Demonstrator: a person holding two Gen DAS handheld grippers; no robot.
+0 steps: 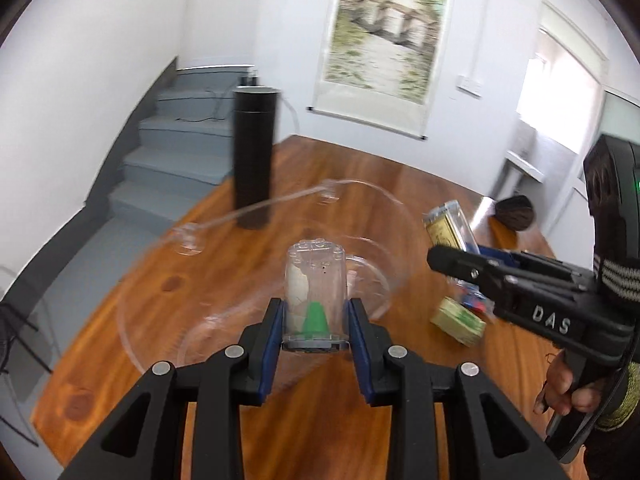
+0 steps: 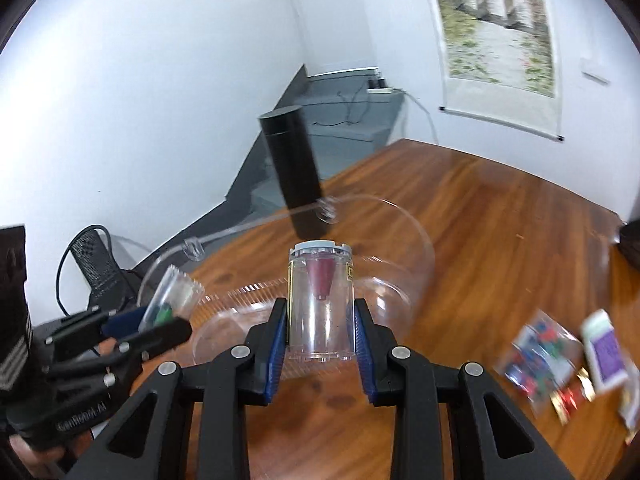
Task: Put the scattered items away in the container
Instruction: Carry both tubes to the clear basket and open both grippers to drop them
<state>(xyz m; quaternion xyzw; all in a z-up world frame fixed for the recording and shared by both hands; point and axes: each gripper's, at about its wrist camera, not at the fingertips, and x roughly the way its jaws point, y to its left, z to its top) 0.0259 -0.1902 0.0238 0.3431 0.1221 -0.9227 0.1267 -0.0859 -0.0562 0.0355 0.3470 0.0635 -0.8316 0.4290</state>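
Observation:
My left gripper [image 1: 315,322] is shut on a clear plastic capsule with a green cone inside [image 1: 315,300] and holds it above the clear plastic container [image 1: 372,204] on the wooden table. My right gripper [image 2: 321,328] is shut on a clear capsule with a dark red cone inside [image 2: 320,304], also held over the container [image 2: 420,240]. Each gripper shows in the other view: the right gripper [image 1: 444,260] with its capsule [image 1: 450,226], the left gripper [image 2: 168,330] with its capsule [image 2: 172,300].
A tall black cylinder [image 1: 254,160] stands behind the container. Small packets [image 1: 460,320] lie on the table to the right, also in the right wrist view [image 2: 540,356]. A dark round object [image 1: 516,213] sits far right. Stairs [image 1: 172,148] drop off beyond the table's left edge.

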